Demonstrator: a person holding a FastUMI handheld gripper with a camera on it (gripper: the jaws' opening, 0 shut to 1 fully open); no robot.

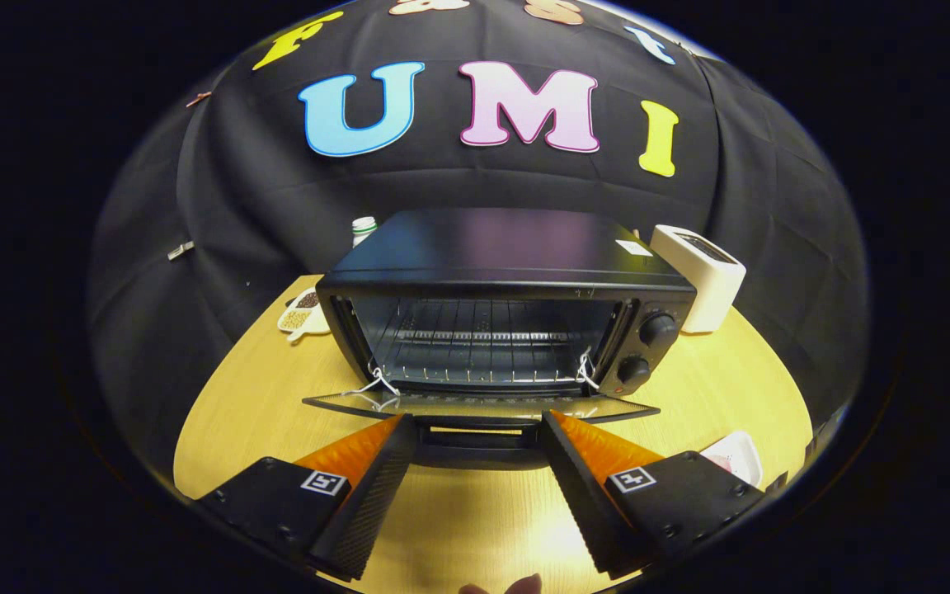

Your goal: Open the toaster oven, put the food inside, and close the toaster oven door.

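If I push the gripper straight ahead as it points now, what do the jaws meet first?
Most likely the handle of the toaster oven's lowered door, which sits just ahead between the open jaws of the gripper. Beyond it lies the oven cavity with its wire rack. Depth is hard to judge here.

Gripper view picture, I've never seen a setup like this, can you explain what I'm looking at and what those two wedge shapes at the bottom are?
The camera rides on a hand-held gripper and looks forward along its two fingers, the wedges you see. They stand open and hold nothing, their tips beside the handle of the toaster oven door, which is folded down. The toaster oven sits on a wooden table with its rack bare. Beside it stand a white box, a small dish and a white tray near the right finger.
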